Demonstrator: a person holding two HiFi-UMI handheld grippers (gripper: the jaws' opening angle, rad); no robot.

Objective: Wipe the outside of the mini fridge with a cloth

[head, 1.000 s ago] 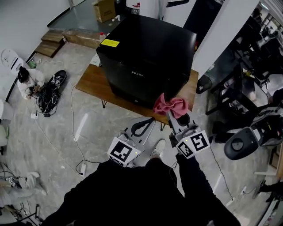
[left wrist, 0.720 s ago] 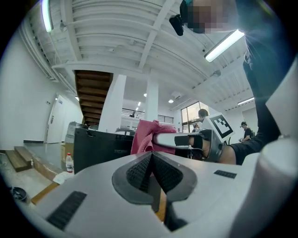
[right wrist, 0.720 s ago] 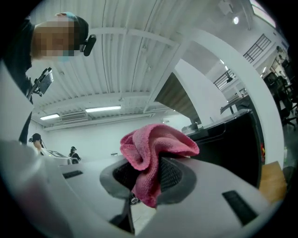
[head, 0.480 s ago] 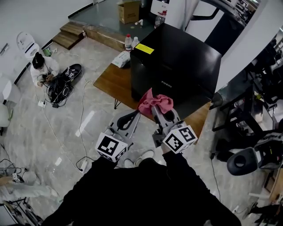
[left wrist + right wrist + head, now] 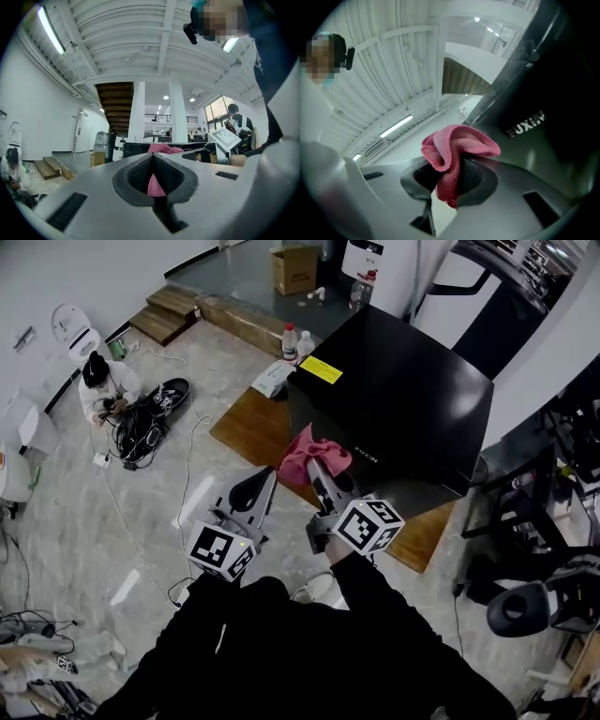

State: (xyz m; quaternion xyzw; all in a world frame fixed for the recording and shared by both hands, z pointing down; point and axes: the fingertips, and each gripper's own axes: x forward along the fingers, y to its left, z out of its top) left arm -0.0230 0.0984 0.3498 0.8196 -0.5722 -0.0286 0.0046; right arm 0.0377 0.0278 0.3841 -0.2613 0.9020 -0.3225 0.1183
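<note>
The black box-shaped mini fridge (image 5: 403, 409) sits upper right of centre. Your right gripper (image 5: 317, 470) pinches the crumpled pink cloth (image 5: 309, 448), seemingly near its front; scrubbing could tug that small bite loose. Your left gripper (image 5: 265, 482) is pressed together, empty.

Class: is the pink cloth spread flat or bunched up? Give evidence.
Bunched up: the right gripper pinches the pink cloth between its jaws, with loose folds puffing out above them.
</note>
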